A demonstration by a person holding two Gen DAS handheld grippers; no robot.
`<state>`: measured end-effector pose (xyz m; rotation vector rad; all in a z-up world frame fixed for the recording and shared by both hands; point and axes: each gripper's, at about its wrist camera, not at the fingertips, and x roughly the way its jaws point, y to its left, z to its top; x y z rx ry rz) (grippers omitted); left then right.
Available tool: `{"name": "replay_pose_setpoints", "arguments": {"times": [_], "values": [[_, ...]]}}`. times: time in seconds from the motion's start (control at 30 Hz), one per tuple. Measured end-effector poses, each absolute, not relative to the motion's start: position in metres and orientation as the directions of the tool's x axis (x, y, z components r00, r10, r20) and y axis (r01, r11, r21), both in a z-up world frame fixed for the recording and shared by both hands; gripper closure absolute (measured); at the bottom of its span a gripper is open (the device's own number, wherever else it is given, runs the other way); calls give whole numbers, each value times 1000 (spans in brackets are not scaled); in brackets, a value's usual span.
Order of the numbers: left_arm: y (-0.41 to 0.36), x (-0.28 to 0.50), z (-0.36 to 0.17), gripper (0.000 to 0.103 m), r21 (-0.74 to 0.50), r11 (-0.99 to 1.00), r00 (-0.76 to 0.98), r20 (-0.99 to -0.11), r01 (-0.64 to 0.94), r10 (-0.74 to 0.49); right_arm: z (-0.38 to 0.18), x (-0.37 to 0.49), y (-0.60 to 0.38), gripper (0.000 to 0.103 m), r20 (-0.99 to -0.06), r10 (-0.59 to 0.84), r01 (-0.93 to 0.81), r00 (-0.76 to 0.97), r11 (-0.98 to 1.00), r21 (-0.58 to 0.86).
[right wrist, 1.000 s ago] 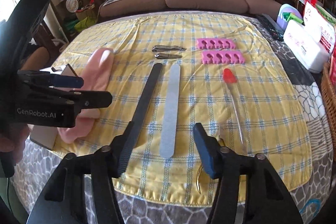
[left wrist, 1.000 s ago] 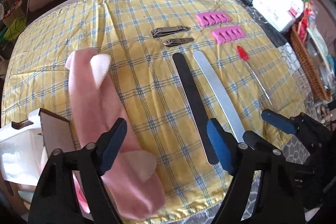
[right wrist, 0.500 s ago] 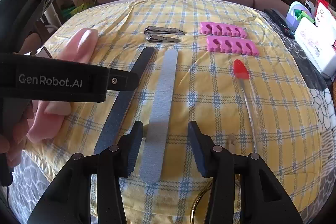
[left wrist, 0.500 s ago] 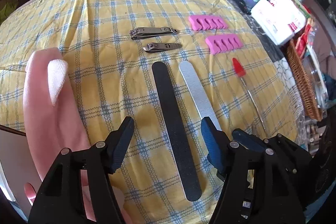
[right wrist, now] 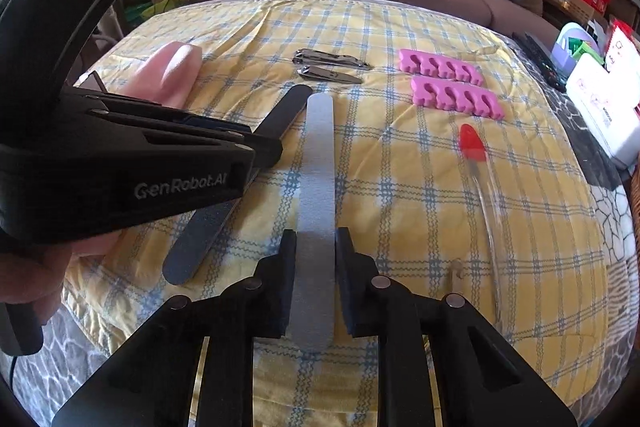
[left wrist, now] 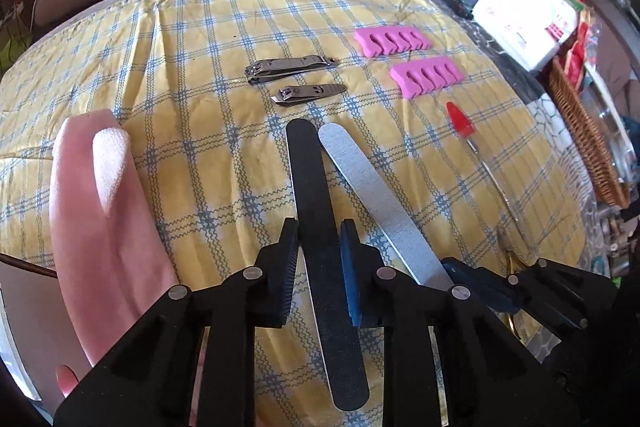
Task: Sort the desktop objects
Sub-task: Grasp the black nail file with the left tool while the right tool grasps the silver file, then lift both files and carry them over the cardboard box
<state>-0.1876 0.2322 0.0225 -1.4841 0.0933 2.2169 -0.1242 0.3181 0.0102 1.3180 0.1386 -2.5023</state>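
Observation:
On the yellow checked cloth (left wrist: 200,75) a black nail file (left wrist: 312,167) and a grey nail file (left wrist: 368,187) lie side by side, pointing away from me. My left gripper (left wrist: 319,227) is closing, and its pads press both edges of the black file near its near half. My right gripper (right wrist: 315,237) is closing too, with its pads against both edges of the grey nail file (right wrist: 318,155). The right wrist view has the left gripper (right wrist: 272,151) side-on over the black nail file (right wrist: 200,231). Both files still lie flat on the cloth.
Beyond the files lie two metal nail clippers (left wrist: 290,67), two pink toe separators (left wrist: 426,77) and a red-capped dropper (left wrist: 460,119). A pink cloth (left wrist: 100,219) lies at the left. A white box (left wrist: 520,27) and a wicker basket (left wrist: 580,131) stand off the right edge.
Both grippers came down onto the files, and their jaws have narrowed from wide apart to touching the files' edges. The left one moved from beside the pink cloth to over the black file.

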Motion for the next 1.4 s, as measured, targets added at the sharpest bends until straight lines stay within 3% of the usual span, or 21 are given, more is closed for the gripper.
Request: {"name": "replay_pose_setpoints", "arguments": {"times": [0.37,0.53,0.73,1.03,1.2,1.4], "values": [[179,-177,101,84,-337,-838,-309,-817,-430,487,62,-105,330,85,-733,-315,285,-603,-943,172],[113,-162,151,84,-333,-831,-345,-793,-446,502,102,-85,309,85,-687,-371,372,-625,-915,156],[12,-146,185,84,-291,-868,-366,-818,-402,444,135,-63,245,85,-699,-442,536,-562,-839,100],[-125,-118,193,84,-317,-905,-425,-805,-284,415,145,-31,107,85,-786,-510,842,-350,-539,-25],[-160,-104,186,84,-338,-900,-419,-800,-276,429,123,-25,40,85,-875,-439,951,-202,-303,-67],[-177,-101,165,84,-372,-890,-389,-803,-263,451,97,-38,-12,85,-929,-351,982,-115,-180,-53]]}}
